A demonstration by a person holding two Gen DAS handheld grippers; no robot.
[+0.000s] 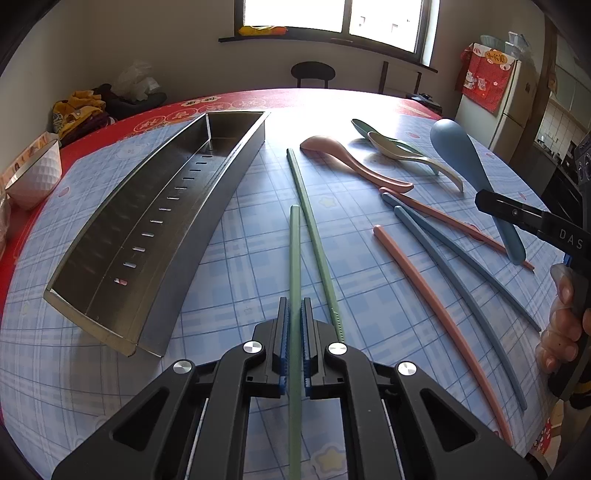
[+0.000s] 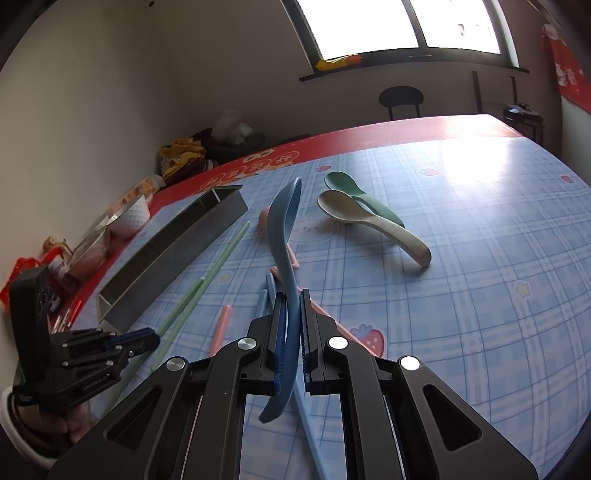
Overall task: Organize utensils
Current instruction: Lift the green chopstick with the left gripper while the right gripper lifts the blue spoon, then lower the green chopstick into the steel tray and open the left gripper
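Left wrist view: left gripper point(image 1: 295, 314) clamped on green chopstick point(image 1: 294, 258), metal tray point(image 1: 229, 173) just beside. Right gripper point(image 2: 293, 306) pinching blue spoon point(image 2: 284, 221) aloft. Pick-up stage, probably; next, carrying both over and lowering lengthwise into the tray.

Bright window point(image 1: 332, 18), black chair point(image 1: 313, 73), fridge point(image 1: 509, 107).
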